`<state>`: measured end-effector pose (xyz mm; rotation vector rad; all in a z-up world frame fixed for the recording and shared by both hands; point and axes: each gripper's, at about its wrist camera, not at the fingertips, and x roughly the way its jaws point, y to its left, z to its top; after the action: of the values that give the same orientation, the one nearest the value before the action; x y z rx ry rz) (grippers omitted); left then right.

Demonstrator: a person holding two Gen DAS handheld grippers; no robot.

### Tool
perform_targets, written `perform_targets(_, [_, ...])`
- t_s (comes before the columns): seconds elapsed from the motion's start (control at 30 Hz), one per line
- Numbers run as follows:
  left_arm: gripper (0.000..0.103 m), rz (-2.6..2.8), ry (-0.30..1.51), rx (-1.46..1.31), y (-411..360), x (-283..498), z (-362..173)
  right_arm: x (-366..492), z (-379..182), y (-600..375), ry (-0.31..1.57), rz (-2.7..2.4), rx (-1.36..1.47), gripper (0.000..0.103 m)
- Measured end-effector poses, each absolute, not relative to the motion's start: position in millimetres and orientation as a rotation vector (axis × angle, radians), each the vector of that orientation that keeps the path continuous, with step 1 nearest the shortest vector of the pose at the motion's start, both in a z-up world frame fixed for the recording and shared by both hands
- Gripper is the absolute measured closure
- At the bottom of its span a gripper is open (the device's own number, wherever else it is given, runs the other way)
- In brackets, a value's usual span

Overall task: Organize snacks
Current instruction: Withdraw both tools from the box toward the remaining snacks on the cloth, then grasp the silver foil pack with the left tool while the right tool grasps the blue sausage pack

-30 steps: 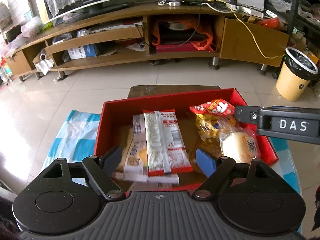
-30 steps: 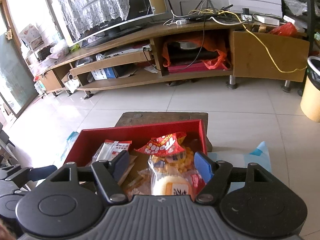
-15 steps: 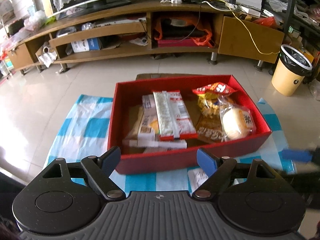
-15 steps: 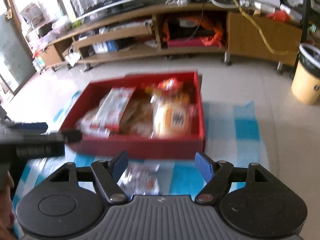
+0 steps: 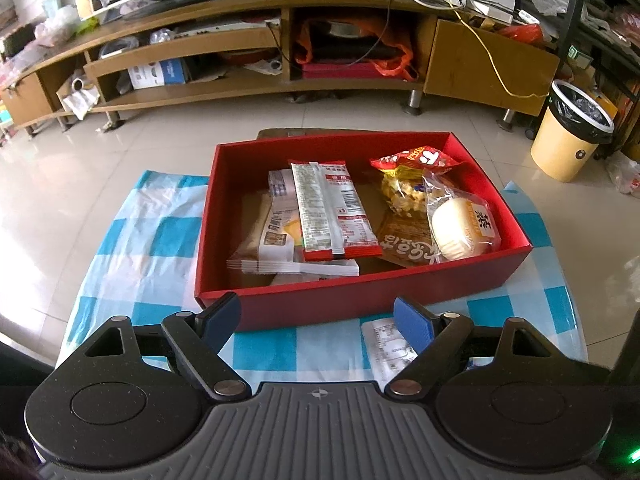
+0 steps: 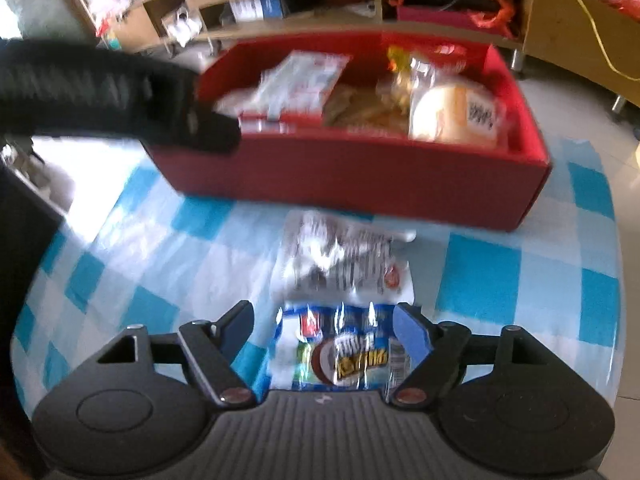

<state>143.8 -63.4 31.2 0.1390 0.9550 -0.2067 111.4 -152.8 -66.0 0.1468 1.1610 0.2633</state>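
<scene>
A red box [image 5: 360, 304] stands on a blue-and-white checked cloth [image 5: 152, 240] and holds several snack packs: a red-and-silver strip pack [image 5: 328, 208], a white pack [image 5: 276, 232], a red chip bag [image 5: 416, 160] and a wrapped bun [image 5: 460, 228]. My left gripper [image 5: 316, 320] is open and empty just before the box's near wall. My right gripper [image 6: 324, 328] is open above a blue snack pack [image 6: 344, 352] lying on the cloth, with a silver-white pack [image 6: 340, 256] beyond it. The box [image 6: 360, 176] is blurred in the right wrist view. The silver-white pack [image 5: 384, 344] also shows in the left wrist view.
A long wooden TV stand [image 5: 280, 40] runs along the back with cables and clutter. A yellow bin [image 5: 568, 136] stands at the right on the tiled floor. The left gripper body [image 6: 100, 92] crosses the upper left of the right wrist view.
Both grippers have pulled back from over the box toward its near side. The right gripper has dropped low over the packs on the cloth.
</scene>
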Motion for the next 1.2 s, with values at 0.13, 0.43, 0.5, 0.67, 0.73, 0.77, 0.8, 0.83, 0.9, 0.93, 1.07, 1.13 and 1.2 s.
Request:
perform_targets(0.13, [0.014, -0.249, 0.966, 0.14, -61, 143, 27, 93, -75, -149, 1.176, 0.269, 0.038, 0.018])
perform_targets(0.43, [0.014, -0.434, 1.097, 0.143, -100, 151, -18, 56, -66, -166, 1.216, 0.323, 0.005, 0.034])
perform_targets(0.5, [0.014, -0.443, 1.124, 0.136, -110, 154, -28, 52, -62, -175, 1.221, 0.333, 0.034, 0.034])
perform_targets(0.67, [0.011, -0.338, 1.201, 0.093, -127, 166, -56, 47, -65, -186, 1.217, 0.335, 0.069, 0.034])
perform_targets(0.73, [0.005, -0.296, 1.221, 0.096, -134, 165, -66, 46, -64, -189, 1.216, 0.338, 0.091, 0.034])
perform_targets(0.77, [0.003, -0.276, 1.207, 0.123, -140, 163, -69, 47, -65, -191, 1.217, 0.342, 0.097, 0.034])
perform_targets(0.8, [0.004, -0.255, 1.202, 0.15, -145, 161, -71, 47, -65, -192, 1.217, 0.344, 0.103, 0.034])
perform_targets(0.83, [0.005, -0.232, 1.197, 0.176, -149, 159, -72, 47, -66, -195, 1.218, 0.347, 0.111, 0.034])
perform_targets(0.9, [0.012, -0.231, 1.179, 0.193, -149, 152, -70, 48, -65, -197, 1.22, 0.348, 0.119, 0.034])
perform_targets(0.93, [0.012, -0.252, 1.179, 0.191, -144, 148, -68, 48, -64, -197, 1.222, 0.345, 0.113, 0.034])
perform_targets(1.07, [0.021, -0.281, 1.2, 0.158, -110, 131, -61, 46, -61, -201, 1.218, 0.341, 0.112, 0.035])
perform_targets(1.13, [0.023, -0.262, 1.223, 0.117, -86, 123, -58, 44, -60, -202, 1.214, 0.344, 0.116, 0.04])
perform_targets(1.2, [0.034, -0.245, 1.249, 0.062, -67, 118, -54, 42, -57, -201, 1.205, 0.351, 0.119, 0.044])
